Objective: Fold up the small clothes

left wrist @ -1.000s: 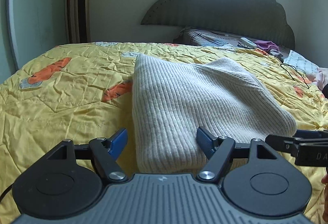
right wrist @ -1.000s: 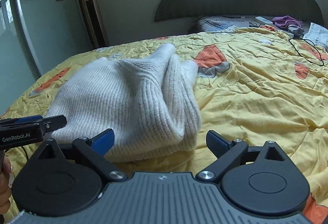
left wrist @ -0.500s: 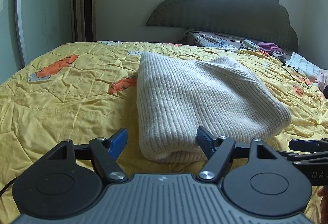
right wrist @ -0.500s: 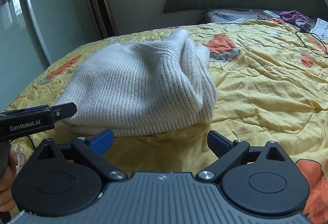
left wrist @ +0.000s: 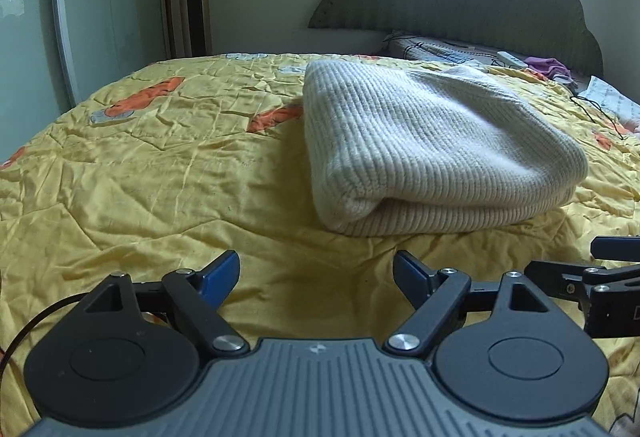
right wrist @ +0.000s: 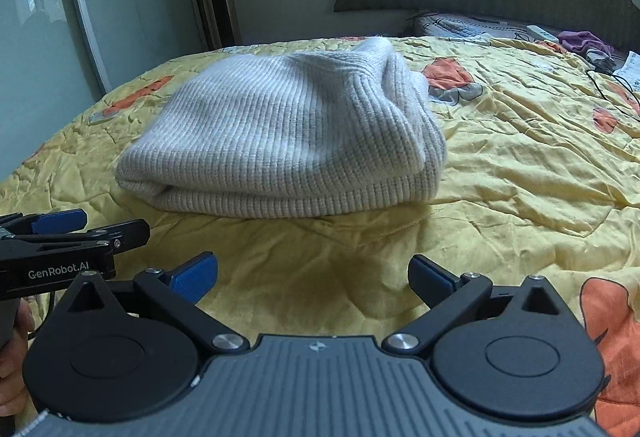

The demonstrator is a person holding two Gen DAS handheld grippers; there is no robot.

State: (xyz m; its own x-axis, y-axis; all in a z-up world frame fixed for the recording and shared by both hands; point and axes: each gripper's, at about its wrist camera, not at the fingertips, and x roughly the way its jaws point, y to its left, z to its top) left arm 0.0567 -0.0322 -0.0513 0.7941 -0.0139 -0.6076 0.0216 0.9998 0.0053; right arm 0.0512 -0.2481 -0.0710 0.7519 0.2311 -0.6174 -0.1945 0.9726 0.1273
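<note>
Your left tool [right wrist: 132, 249] reads "GenRobot.AI" on its side (seen from the right wrist). A yellow quilt [left wrist: 160, 173] with orange patches covers the bed; a dark headboard [left wrist: 460, 1], a remote [left wrist: 510, 59] and purple cloth [left wrist: 546, 64] lie beyond. The folded cream ribbed sweater [left wrist: 424, 145] rests on the quilt, just ahead of both tools. Your left tool and your right tool [right wrist: 312, 277] are opening, nothing between their fingers.

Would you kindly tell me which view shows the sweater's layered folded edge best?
The right wrist view: the folded cream ribbed-knit sweater shows its stacked front layers unobstructed. The left wrist view shows it more obliquely, mainly one rolled corner.
</note>
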